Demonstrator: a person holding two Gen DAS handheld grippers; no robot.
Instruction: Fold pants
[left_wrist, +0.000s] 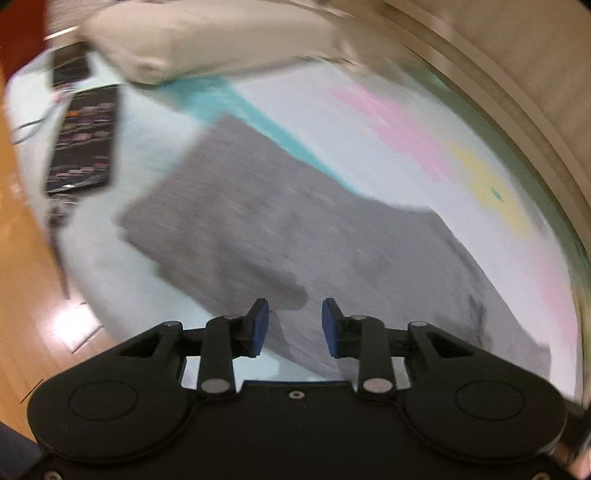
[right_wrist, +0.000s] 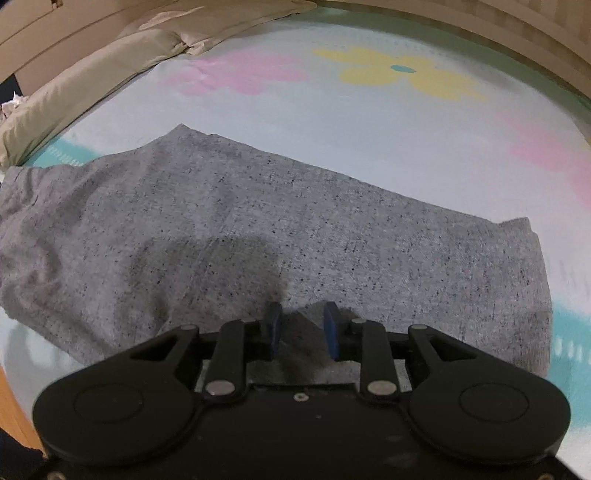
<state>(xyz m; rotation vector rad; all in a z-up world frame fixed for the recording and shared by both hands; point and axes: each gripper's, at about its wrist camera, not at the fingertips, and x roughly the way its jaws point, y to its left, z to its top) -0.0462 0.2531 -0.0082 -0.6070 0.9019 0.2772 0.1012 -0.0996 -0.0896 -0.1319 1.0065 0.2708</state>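
Two risks stand out. The pants (right_wrist: 258, 229) lie flat on the sheet (right_wrist: 332, 122), a grey band running from 9 to 3 o'clock in the right view, with a doubled end at 3 o'clock. The right gripper (right_wrist: 303, 325) sits low over the near edge at 6 o'clock. A small ridge of cloth stands up between its partly parted pads, but I cannot tell whether they pinch it or merely straddle it. If they hold only the top layer, a lift would likely peel that layer off and skew the fold. The left gripper (left_wrist: 294, 321) is released, its jaws wide with nothing between them, over the pants' near edge. Closing from there could miss the hem or catch the sheet as well. The left view is badly smeared, so the seams and edges of the cloth are lost. A dark slab (left_wrist: 85, 144) at 9 o'clock has coloured marks I cannot identify. The pillow (left_wrist: 207, 33) at 11 o'clock is cut off by the frame. Each gripper body hides the cloth directly beneath it, and neither hand shows.
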